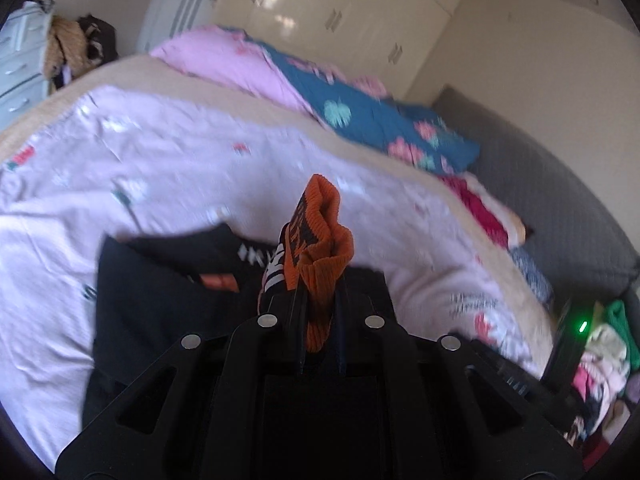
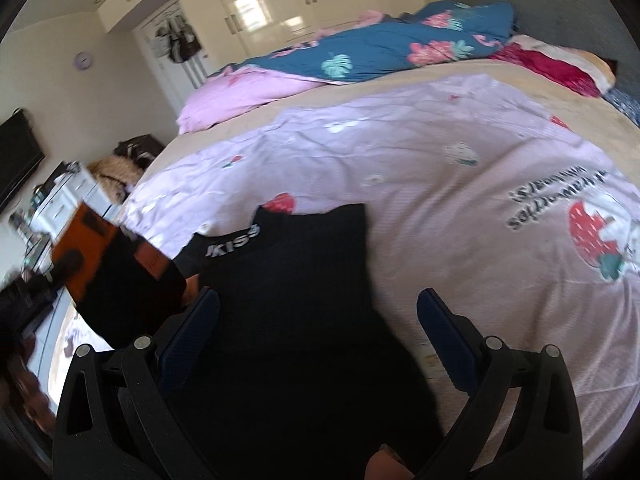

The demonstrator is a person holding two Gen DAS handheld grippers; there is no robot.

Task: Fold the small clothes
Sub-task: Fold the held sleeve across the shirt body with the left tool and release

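Pink sheet (image 2: 440, 152) underneath, left gripper (image 1: 318, 304) pinching orange cuff (image 1: 324, 220), right gripper (image 2: 318, 320) spread

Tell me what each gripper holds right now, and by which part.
The left gripper is shut on the orange ribbed cuff of the black garment. The right gripper is open and holds nothing.

the left gripper (image 1: 318, 300) is clamped on an orange ribbed cuff (image 1: 320, 236) that sticks up beyond its fingertips; below and left lies the black garment (image 1: 160, 292) on a pink sheet (image 1: 160, 160).
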